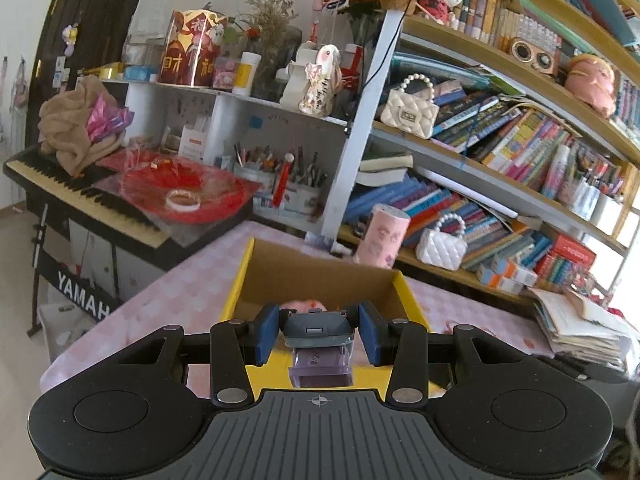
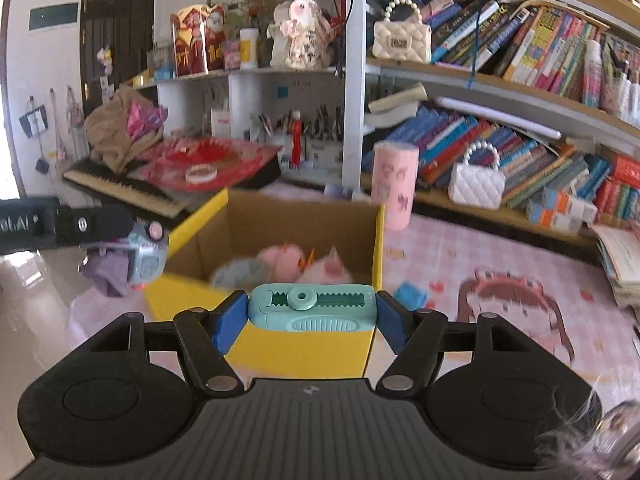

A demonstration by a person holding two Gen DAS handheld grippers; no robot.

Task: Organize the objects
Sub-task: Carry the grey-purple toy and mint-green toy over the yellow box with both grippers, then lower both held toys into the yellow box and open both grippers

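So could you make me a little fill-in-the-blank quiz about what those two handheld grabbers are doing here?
1. The right gripper is shut on a teal plastic ____-coloured gadget with a toothed slot.
2. The left gripper holds a grey device with a ____ translucent base.
3. Both hang by the open yellow cardboard box, whose inside is plain ____.
4. Inside the box lie soft ____ plush toys.

Missing words: teal; purple; brown; pink

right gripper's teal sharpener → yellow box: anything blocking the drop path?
Nothing visible blocks it. The right gripper holds the teal sharpener near the front wall of the open yellow box. Plush toys lie on its floor, below the rim. The left gripper, holding its own item, hangs off the box's left side.
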